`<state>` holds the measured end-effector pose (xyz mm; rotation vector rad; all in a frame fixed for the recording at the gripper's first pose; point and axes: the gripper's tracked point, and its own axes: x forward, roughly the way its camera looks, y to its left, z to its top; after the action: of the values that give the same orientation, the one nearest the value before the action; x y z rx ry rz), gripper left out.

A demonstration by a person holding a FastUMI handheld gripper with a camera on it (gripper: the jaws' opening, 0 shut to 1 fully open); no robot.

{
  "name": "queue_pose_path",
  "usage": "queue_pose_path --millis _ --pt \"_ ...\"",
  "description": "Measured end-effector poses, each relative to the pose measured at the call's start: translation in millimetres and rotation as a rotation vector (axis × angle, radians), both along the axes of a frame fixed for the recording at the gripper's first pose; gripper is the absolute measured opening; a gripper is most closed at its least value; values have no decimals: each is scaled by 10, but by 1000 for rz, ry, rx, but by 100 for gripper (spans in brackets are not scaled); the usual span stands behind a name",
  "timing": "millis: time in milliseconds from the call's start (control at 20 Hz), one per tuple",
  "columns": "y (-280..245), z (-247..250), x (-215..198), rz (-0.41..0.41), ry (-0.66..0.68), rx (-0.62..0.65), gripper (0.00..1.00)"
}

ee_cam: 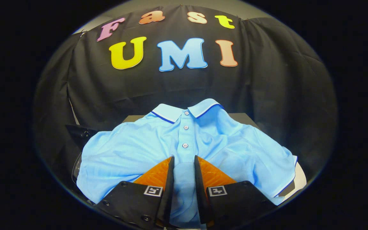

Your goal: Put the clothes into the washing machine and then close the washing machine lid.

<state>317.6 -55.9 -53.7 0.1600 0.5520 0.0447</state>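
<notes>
Polo shirt (139, 150), light blue with a darker stripe along the collar and sleeve hems, lies spread face up just ahead of the gripper (184, 158), its collar pointing away toward the booth wall and its buttoned placket running straight back toward the fingers. Those fingers (170, 169) stand a narrow gap apart, roughly parallel, with a strip of the shirt's lower front showing between them; the cloth between them looks flat and not bunched, and whether either finger actually presses on the fabric cannot be told from here. Three buttons (185, 145) line up beyond the fingertips, the nearest one just past the gap. The shirt drapes over whatever carries it, hiding most of that surface; a dark flat edge (244, 117) shows behind the right shoulder and collar, and a pale rim (300, 179) peeks out under the right sleeve hem. On the left, a dark angular part (80, 134) juts out just beside the left sleeve. Black cloth (267, 80) hangs as a wall close behind the collar, creased and folded at the corners, leaving little open room past the shirt's far edge.
</notes>
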Motion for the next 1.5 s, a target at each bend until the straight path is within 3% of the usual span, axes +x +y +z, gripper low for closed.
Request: queue_pose_path --millis 50,100,350,650,1100,1300,1500 --pt "-31 19 54 -8 -27 13 38" --pt "-18 31 -10 -16 -18 24 2" --pt "-4 38 -10 -25 -19 2 2" --pt "-20 108 -50 -32 -18 66 2" --pt "29 922 -71 -12 -181 97 1" --pt "12 865 -57 4 -159 45 1" --pt "79 1073 -87 17 -207 93 2"
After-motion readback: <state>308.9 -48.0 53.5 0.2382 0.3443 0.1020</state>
